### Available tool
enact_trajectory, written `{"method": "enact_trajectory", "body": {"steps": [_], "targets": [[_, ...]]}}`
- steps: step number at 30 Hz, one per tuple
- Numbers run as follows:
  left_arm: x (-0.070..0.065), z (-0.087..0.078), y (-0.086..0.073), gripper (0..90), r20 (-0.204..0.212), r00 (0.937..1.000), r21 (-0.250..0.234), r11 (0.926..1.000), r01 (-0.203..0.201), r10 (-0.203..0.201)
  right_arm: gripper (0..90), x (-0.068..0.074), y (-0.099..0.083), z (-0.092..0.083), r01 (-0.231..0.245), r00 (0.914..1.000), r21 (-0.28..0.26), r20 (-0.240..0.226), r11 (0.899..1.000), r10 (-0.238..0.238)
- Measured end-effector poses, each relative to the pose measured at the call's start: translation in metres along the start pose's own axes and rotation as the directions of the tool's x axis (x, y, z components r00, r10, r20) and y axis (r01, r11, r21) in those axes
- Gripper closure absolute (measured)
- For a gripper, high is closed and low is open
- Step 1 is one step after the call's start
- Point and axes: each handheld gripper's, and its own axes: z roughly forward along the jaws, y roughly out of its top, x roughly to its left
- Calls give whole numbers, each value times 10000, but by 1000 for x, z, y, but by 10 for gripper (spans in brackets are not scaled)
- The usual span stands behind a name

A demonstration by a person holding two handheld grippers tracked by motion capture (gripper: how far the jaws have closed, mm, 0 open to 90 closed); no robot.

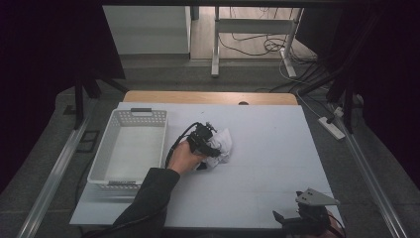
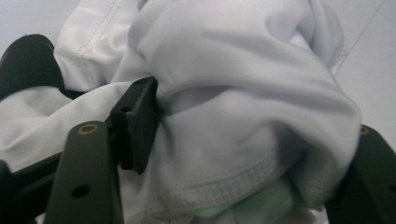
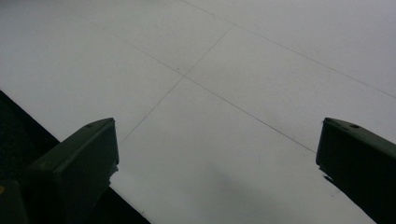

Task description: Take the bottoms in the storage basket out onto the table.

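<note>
Looking across the desk (image 1: pixel 277 163), we find the white basket (image 1: pixel 130 148) along its left edge, seemingly empty (its near wall hides a little). Near the desk's middle lies the crumpled white cloth (image 1: pixel 222 144), with the left gripper (image 1: pixel 205 144) pushed into it; up close, folds bulge between the parted jaws, and we cannot tell whether the pads press them. The cloth (image 2: pixel 243 93) looks light, soft and floppy, so we would take a thick bunched fold or the stitched hem. The right gripper (image 1: pixel 309 213) waits at the near right corner, jaws wide apart over bare desk.
</note>
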Motion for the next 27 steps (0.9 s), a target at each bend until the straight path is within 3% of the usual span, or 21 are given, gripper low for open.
{"method": "enact_trajectory", "body": {"steps": [4, 10, 17, 27], "targets": [[-1, 3, -1, 326, -168, 9996, 18, 9998, -220, 220, 0, 0, 0, 0, 1, 10000, 1, 1, 10000, -1], [-1, 7, -2, 271, -210, 9998, 69, 10000, -4, 5, 0, 0, 0, 0, 0, 10000, 0, -3, 10000, 0], [-7, 12, -2, 192, -717, 9971, 200, 9996, -223, 237, 0, 0, 0, 0, 14, 10000, 11, -12, 10000, -14], [-10, 16, -2, 128, -911, 9957, 167, 9997, -175, 190, 0, 0, 0, 0, 22, 10000, 34, -32, 10000, -22]]}}
